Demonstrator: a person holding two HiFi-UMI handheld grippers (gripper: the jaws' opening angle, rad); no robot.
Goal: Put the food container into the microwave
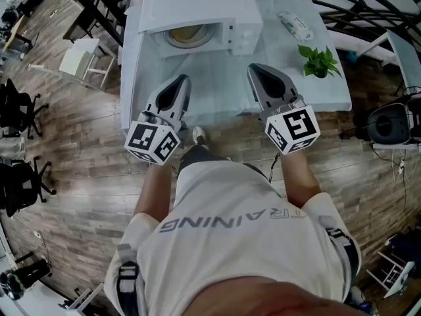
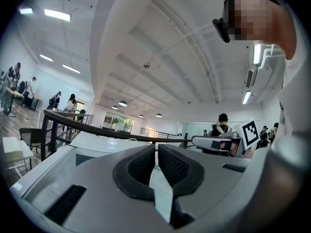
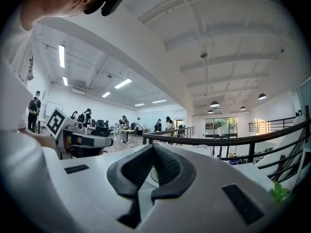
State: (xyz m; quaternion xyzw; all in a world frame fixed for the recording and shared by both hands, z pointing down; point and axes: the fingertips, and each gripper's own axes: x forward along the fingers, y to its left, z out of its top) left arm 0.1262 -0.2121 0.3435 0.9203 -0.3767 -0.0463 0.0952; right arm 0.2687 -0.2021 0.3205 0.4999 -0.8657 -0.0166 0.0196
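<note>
Both left gripper (image 1: 183,81) and right gripper (image 1: 255,70), jaws closed empty, could shove the open microwave (image 1: 197,5) past the far edge of the bench (image 1: 223,87).

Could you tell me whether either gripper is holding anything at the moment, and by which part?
Nothing is held. The left gripper and the right gripper both have their jaws together with nothing between them.

Probably an open-plan office loft: swivel chairs (image 1: 20,107), plank floor (image 1: 79,176), black railing (image 3: 218,141), ceiling strip lights (image 2: 57,15).
</note>
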